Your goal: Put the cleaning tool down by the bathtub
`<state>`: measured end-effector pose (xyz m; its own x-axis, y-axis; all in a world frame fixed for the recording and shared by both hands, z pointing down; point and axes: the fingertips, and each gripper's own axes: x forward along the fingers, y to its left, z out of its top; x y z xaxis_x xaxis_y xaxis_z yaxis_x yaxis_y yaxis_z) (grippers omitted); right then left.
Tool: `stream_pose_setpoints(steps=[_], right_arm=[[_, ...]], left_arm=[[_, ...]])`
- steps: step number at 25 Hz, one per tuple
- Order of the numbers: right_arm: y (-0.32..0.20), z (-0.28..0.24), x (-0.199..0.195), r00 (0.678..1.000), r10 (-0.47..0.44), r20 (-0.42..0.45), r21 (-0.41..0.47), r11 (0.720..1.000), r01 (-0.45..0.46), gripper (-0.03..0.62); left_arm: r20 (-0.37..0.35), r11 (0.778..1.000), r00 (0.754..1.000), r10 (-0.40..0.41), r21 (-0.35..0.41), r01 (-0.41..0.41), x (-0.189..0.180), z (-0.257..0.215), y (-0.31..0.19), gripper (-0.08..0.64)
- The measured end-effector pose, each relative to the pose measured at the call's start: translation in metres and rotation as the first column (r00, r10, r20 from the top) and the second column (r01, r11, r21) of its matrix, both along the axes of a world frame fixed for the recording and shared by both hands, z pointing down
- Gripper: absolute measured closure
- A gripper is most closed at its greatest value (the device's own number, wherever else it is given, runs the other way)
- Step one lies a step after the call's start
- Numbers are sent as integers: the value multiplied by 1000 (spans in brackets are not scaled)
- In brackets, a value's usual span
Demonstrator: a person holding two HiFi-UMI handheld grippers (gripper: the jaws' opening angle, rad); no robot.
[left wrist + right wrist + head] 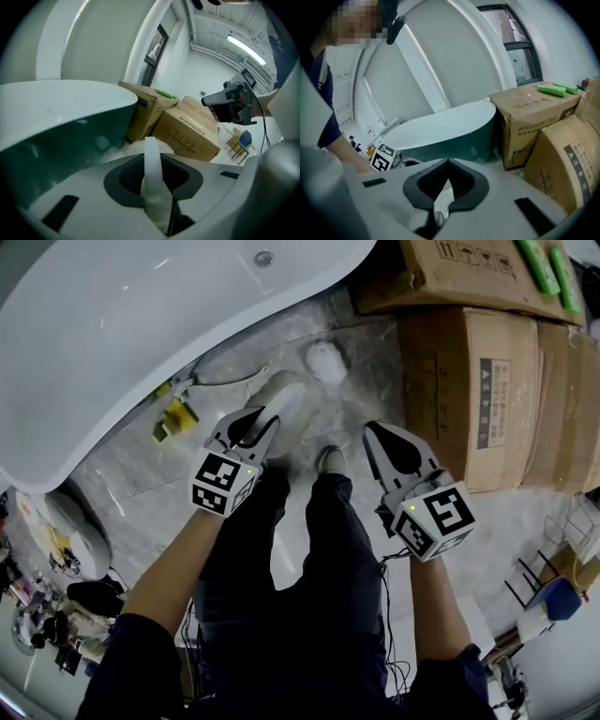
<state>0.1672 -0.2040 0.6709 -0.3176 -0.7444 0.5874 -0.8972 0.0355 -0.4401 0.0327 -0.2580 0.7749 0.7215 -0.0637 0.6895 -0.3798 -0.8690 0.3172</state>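
- Two grippers are held out in front of the person at about the same level, both tilted downward over the pale stone floor [131, 474] beside the bathtub [141, 324].
- One cleaning tool [286, 401], white with a fluffy part, is clamped in the left gripper [255, 430] by a flat white strip. It sticks out toward the bathtub's curved side, above the floor.
- One right gripper [382, 442] has its jaws drawn together with nothing between them, on the side farther from the bathtub.
- Three cardboard boxes [469, 399] crowd the floor across from the bathtub, leaving a narrow gap. Two green tubes [536, 263] lie on the top one.
- One white fluffy lump [324, 360] sits in that gap near the bathtub, and one yellow object [173, 416] lies against the bathtub's base.
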Motion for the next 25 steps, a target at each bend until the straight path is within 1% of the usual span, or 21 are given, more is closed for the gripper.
stream_pose_setpoints(steps=[9, 15, 18, 25], right_arm=[[-2, 119, 1, 999, -45, 1, -22, 999, 45, 588], [-2, 181, 5, 998, -57, -11, -15, 998, 57, 588], [-9, 205, 4, 999, -53, 0, 12, 999, 53, 588], [-12, 254, 1, 998, -65, -6, 16, 998, 66, 588]], left_arm=[[69, 1000, 997, -29, -7, 30, -7, 146, -8, 449], [105, 999, 994, -41, -9, 43, -6, 237, -7, 449], [112, 999, 993, -46, -6, 47, -4, 274, -10, 449], [119, 998, 991, -59, 7, 59, 2, 338, -14, 449]])
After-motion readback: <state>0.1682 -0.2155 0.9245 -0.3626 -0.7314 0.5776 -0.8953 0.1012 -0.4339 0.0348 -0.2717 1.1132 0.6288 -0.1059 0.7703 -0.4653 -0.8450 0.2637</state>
